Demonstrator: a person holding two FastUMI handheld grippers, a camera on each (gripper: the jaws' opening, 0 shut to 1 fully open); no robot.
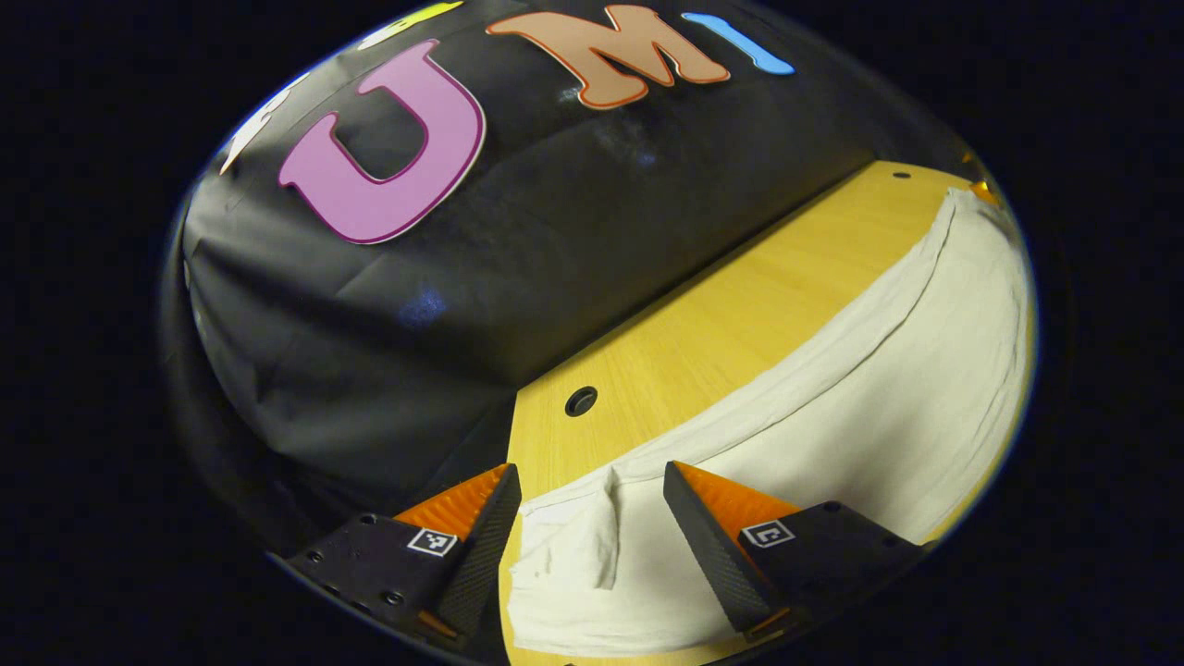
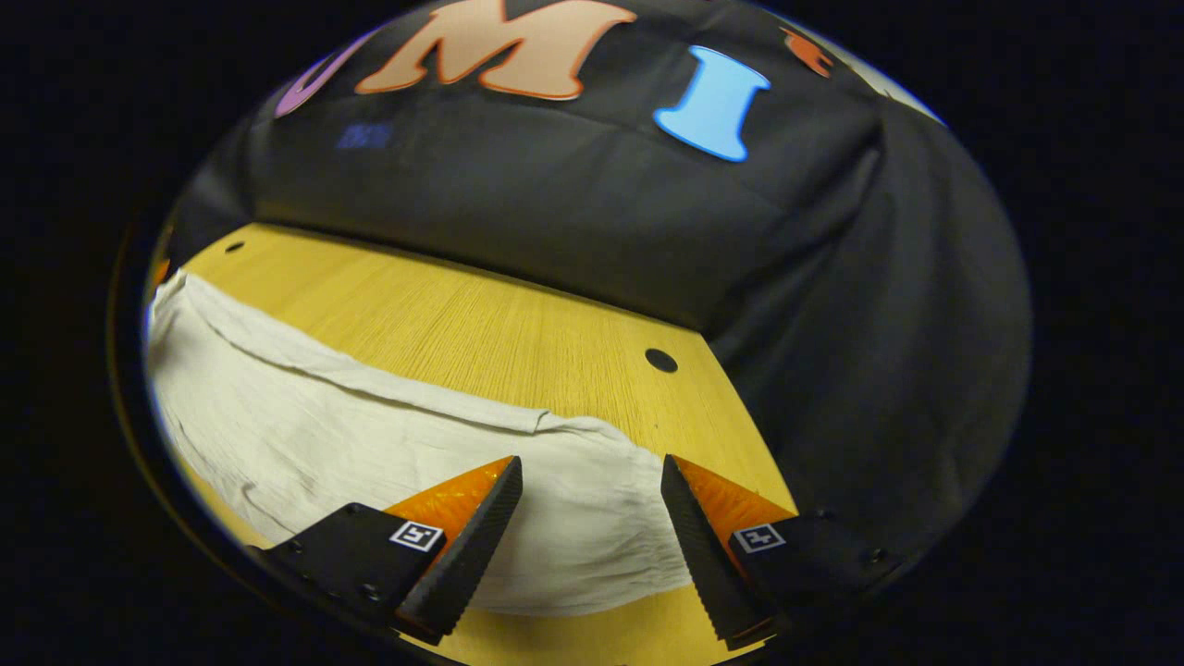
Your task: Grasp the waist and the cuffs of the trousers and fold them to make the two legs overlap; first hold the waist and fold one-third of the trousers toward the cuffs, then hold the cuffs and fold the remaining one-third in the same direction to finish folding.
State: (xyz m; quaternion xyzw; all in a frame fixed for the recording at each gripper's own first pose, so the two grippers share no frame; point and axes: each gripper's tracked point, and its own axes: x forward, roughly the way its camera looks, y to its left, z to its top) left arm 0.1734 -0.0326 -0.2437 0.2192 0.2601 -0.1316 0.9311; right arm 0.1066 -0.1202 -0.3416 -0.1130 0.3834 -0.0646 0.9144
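The trousers (image 1: 860, 407) lie flat on the desk (image 1: 703, 324), stretched between both claws. The left claw (image 1: 592, 490) hangs released over one end, jaws straddling a bunched fold. The right claw (image 2: 592, 481) hangs released over the other end of the trousers (image 2: 370, 435). The cloth looks light, soft and limp; it will likely sag and crease. Grip a doubled edge at each end. No containers are present.

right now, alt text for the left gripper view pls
The left gripper is open, its fingers either side of one end of pale trousers lying flat on a wooden table. Black cloth wall behind.
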